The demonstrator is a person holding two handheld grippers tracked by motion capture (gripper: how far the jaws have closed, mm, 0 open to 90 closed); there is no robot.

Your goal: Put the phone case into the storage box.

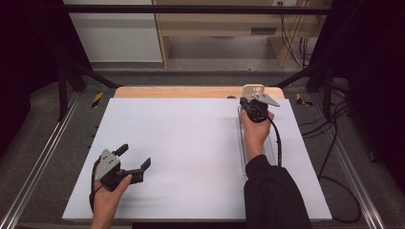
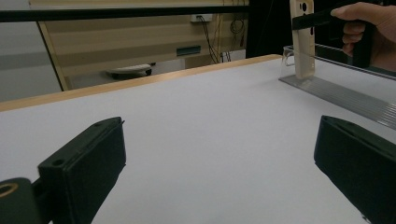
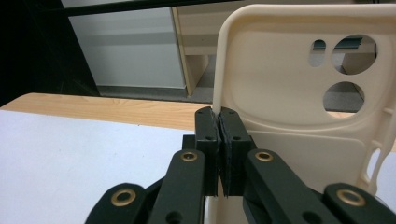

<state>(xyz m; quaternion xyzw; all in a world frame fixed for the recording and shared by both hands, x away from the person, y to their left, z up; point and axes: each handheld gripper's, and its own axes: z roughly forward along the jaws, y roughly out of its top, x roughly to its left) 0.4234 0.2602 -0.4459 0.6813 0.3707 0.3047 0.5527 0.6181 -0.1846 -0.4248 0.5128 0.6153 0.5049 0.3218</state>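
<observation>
While the left gripper (image 1: 134,161) idles at the near left of the white surface (image 1: 191,143), jaws wide apart on nothing, the right gripper (image 3: 219,140) has its jaws clamped on the side edge of a cream phone case (image 3: 299,93), held upright over the far end of the clear rack (image 1: 241,138); looks like placement step, next move needs the case lowered squarely into a slot. Count: one case, one rack, two grippers
</observation>
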